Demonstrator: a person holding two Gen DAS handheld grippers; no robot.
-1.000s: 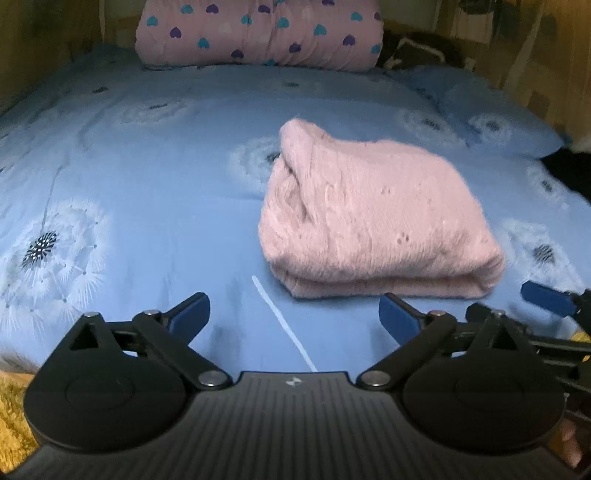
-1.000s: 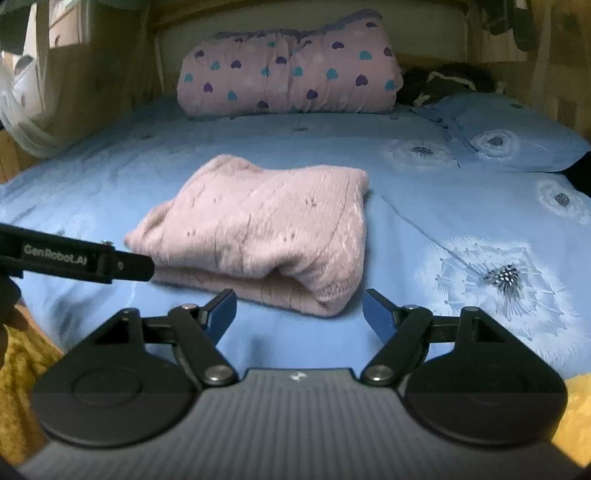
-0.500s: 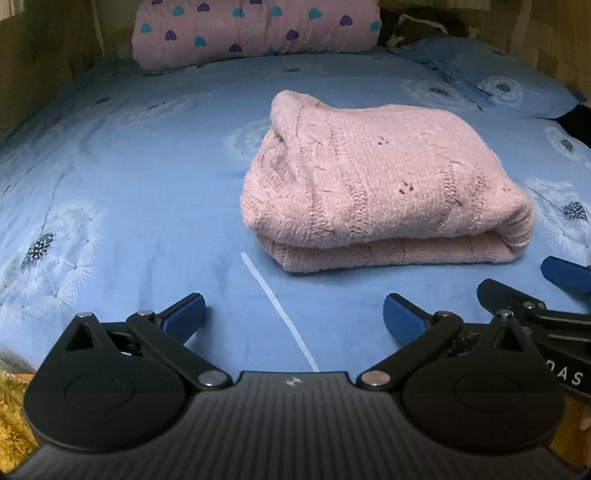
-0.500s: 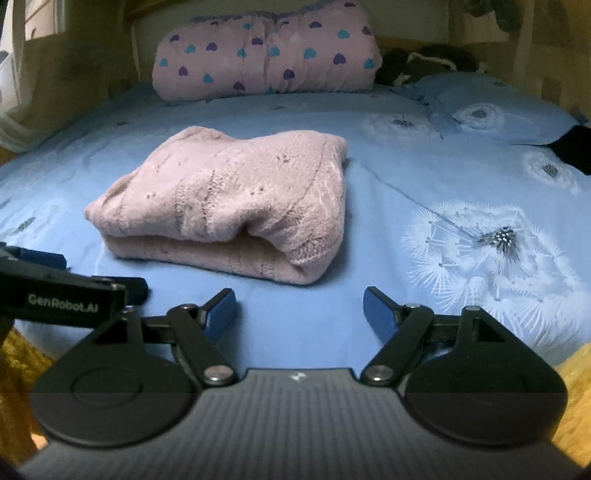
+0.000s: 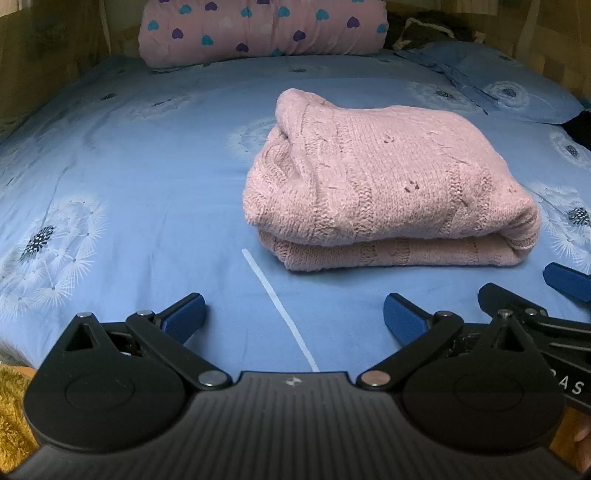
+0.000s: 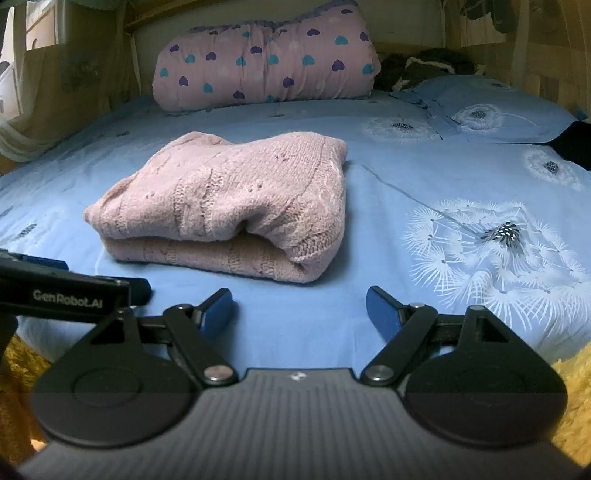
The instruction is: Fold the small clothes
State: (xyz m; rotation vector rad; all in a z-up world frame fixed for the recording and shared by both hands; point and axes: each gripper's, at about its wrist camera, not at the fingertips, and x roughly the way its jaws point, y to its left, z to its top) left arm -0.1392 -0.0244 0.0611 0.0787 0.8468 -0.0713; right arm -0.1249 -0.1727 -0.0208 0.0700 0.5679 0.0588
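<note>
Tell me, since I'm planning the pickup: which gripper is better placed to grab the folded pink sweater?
Right, marginally. The sweater's rounded fold end lies just ahead of the open right gripper; the open left gripper faces mostly bare sheet.

A bed (image 5: pixel 147 177) with a blue dandelion-print sheet carries a folded pink sweater (image 5: pixel 384 184) near its middle. At the far end lies a pink heart-print quilt roll (image 5: pixel 262 29), with a blue pillow (image 5: pixel 509 88) far right.

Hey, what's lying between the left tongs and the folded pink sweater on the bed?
Only bare blue sheet with one thin white line across it, seen in the left wrist view. The open left tongs sit short of the pink knitted sweater.
</note>
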